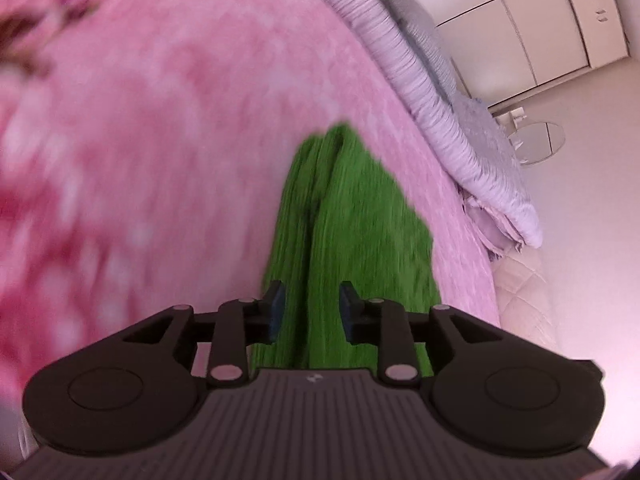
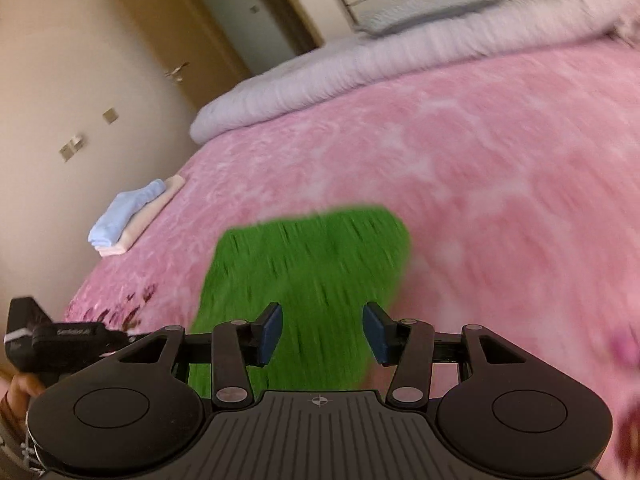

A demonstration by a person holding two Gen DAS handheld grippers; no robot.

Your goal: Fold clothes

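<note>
Green garment (image 2: 308, 280) lies partly folded on the pink bed (image 2: 480, 152). Left tool (image 1: 312, 312) stands narrowly parted, right tool (image 2: 322, 332) wide; neither grips cloth. Risk: a pad snagging one layer would likely drag the fold askew.

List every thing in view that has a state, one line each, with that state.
Green ribbed cloth garment: lying on the bed, folded over, not gripped.
Left gripper: open, fingers apart above the garment.
Right gripper: open, nothing between its fingers.
Pink fluffy bedspread: spread across the bed.
Light blue and cream folded clothes: stacked at the bed's edge.
Brown wooden door: shut.
</note>
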